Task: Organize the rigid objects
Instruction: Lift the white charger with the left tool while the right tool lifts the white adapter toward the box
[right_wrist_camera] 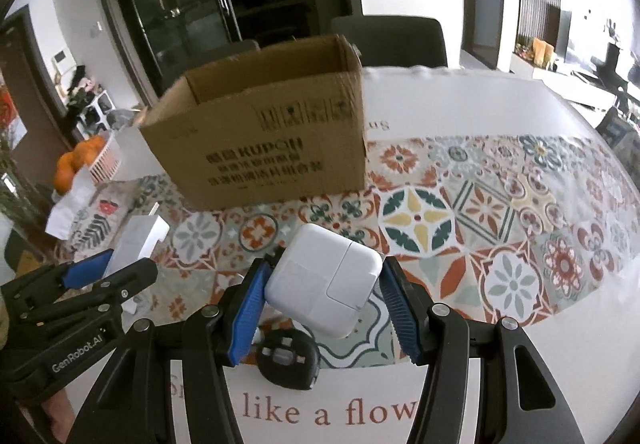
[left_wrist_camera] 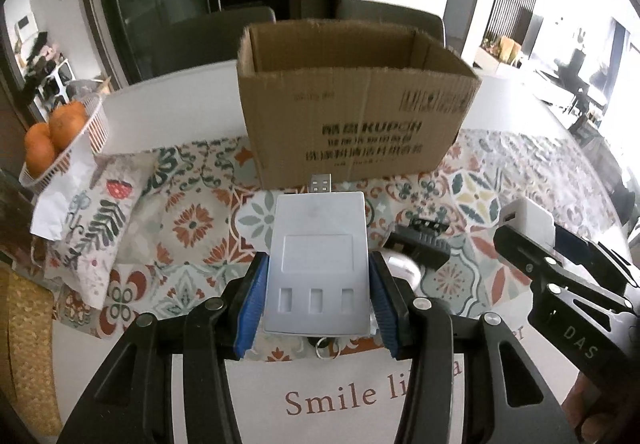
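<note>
Under the white charger (right_wrist_camera: 324, 280), a black object (right_wrist_camera: 286, 360), perhaps a tape measure, half-hidden

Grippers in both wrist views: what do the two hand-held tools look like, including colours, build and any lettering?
Both are alike: matte black linkage frames with silver pivot bolts and two fingers lined with ribbed blue pads. The left tool carries white "GenRobot.AI" lettering on its body, seen from the right wrist view. The right tool shows white letters "DAS" on its side in the left wrist view. No cables or sleeves show.
</note>
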{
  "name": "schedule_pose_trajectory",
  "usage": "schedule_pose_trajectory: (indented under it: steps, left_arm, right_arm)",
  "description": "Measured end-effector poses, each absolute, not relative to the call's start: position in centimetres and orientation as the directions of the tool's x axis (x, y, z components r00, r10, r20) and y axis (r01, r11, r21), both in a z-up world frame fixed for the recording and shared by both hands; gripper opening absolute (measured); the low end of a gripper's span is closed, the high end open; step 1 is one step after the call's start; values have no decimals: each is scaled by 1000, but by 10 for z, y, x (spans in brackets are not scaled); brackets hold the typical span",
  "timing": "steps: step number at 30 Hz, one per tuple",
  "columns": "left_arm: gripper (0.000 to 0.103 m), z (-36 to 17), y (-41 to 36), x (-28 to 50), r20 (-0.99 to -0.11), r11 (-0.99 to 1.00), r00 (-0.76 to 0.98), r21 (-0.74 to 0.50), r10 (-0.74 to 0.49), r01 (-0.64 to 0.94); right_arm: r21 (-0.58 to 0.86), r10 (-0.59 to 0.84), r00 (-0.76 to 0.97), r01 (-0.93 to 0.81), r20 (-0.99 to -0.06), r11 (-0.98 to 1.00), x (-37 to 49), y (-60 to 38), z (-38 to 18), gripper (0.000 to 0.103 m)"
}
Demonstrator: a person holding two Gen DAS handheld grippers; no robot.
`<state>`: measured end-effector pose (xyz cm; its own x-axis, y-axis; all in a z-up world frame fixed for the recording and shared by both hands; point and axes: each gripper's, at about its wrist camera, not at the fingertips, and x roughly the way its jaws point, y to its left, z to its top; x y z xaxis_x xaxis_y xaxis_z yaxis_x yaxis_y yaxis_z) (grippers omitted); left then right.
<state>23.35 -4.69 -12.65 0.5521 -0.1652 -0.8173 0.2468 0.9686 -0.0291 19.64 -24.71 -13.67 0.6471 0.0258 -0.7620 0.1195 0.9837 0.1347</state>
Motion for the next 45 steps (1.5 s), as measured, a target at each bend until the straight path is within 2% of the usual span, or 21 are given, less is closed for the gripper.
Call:
schedule_pose_trajectory:
  steps: [27, 45]
  left_arm:
    - [48, -40, -46, 267, -700, 970, 686, -40, -198, 239]
    - [48, -8, -55, 322, -682, 967, 701, -43, -211, 250]
  right_arm:
    - [138, 100, 764, -15, -637, 990, 237, -239, -50, 58]
    - [112, 113, 789, -56, -604, 992, 295, -239, -15, 58]
